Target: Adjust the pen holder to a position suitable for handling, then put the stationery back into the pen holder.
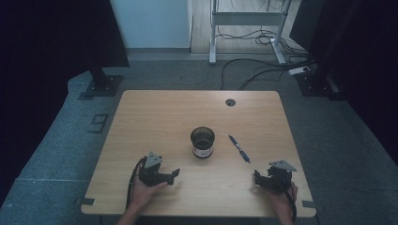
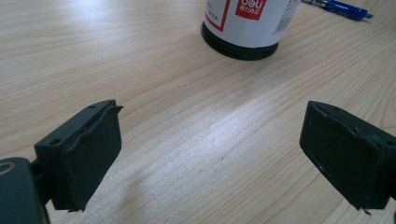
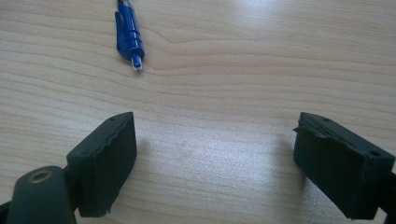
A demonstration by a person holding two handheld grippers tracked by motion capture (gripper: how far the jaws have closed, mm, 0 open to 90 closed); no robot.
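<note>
Near the table's middle: a black mesh pen cup [image 1: 202, 142], upright, round, with a white label low on its wall. Just right of it, apart, a blue pen [image 1: 239, 148] lying slantwise on the wood. From above, dark open mouth of the cup visible; from the left gripper view, only the lower part [image 2: 250, 25]: ribbed black base, white label with a red patch, standing well ahead of the jaws. Same view, top right corner: a short length of the pen [image 2: 343, 8]. In the right gripper view, the pen's clipped end [image 3: 129, 35] up left, glossy blue plastic, ahead of the jaws and untouched.

Left gripper [image 1: 166, 177] low on the near-left of the table, jaws spread wide, nothing between them but bare wood. Right gripper [image 1: 257, 177] near the front-right edge, likewise spread, empty. Both held in hands at the bottom edge.

Plenty of bare surface between each gripper and the two things. Table [image 1: 155, 117]: pale wood grain, rounded corners, a round cable hole [image 1: 230, 102] near the far edge. Jaw pads matte black, blocky, slightly ragged at the rims.
</note>
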